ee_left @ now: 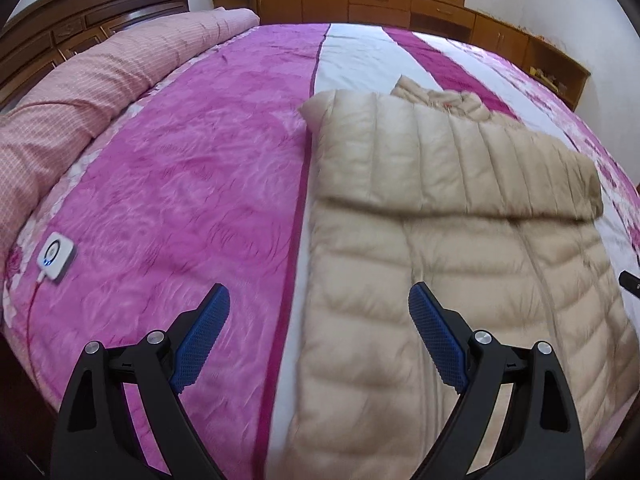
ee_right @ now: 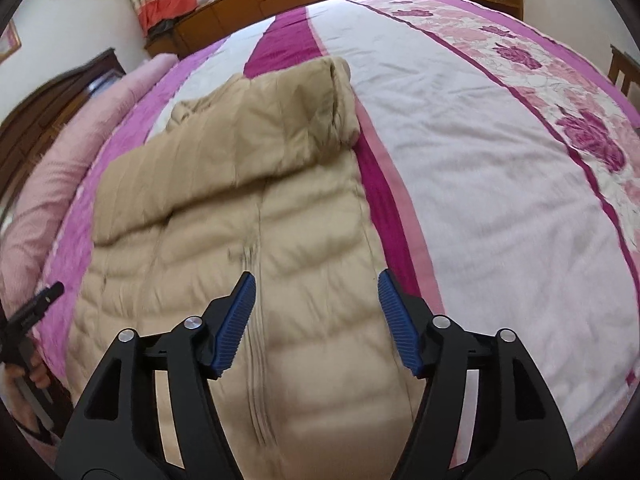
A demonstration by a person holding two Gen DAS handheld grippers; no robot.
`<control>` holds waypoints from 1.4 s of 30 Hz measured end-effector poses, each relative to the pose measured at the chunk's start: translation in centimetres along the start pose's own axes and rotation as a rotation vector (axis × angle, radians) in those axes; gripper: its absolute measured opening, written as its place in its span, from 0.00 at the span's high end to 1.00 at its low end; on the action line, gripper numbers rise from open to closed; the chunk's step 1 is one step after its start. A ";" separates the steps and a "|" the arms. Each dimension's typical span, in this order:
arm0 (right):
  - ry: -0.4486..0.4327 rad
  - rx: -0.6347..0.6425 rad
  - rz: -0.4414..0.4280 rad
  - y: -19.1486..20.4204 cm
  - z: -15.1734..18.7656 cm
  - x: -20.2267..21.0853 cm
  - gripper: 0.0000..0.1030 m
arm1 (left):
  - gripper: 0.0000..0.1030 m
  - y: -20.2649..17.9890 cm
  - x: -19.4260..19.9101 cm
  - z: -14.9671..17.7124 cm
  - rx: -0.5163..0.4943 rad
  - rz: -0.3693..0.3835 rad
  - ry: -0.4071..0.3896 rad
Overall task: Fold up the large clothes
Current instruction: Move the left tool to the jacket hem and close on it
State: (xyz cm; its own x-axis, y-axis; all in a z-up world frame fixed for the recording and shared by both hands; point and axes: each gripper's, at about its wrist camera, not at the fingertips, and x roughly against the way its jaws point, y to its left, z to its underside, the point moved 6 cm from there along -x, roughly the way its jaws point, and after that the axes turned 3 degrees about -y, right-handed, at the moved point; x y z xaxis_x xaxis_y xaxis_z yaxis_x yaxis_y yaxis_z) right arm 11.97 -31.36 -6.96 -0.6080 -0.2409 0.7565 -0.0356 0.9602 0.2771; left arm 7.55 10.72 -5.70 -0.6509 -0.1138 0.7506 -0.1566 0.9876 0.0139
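Left wrist view: left gripper [ee_left: 318, 300] and right gripper [ee_right: 316, 284] hover released above beige puffer jacket [ee_left: 452, 216], sleeve folded at 12 o'clock.

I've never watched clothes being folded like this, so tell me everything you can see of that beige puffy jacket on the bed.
The beige jacket is a quilted, puffy piece with stitched horizontal channels and a smooth, slightly shiny shell. A closed zipper runs down its middle. It lies flat on the pink and white bedspread, front up, with a sleeve folded across the chest and the collar bunched at the far end. Both the left gripper and right gripper hover open above its lower half, neither gripping it.
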 end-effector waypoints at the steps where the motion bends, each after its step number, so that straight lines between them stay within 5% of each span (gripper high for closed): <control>1: -0.001 0.013 0.013 0.1 0.9 0.5 0.33 | 0.15 0.3 0.2 0.7 0.002 -0.002 0.012; 24: 0.076 0.065 0.049 -1.7 7.8 2.8 0.26 | 0.15 -0.9 1.5 9.3 0.033 0.154 0.206; 42: 0.119 0.139 -0.012 0.6 8.9 2.5 0.22 | 0.19 -4.1 1.8 11.1 -0.066 0.237 0.218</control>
State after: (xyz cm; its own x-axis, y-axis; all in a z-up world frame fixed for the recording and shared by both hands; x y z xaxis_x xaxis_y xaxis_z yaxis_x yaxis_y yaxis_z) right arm 3.34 -30.08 -10.19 -0.5093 -0.2597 0.8205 -0.1565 0.9654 0.2084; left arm -1.19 5.29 -11.74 -0.4884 0.1390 0.8615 0.0338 0.9895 -0.1405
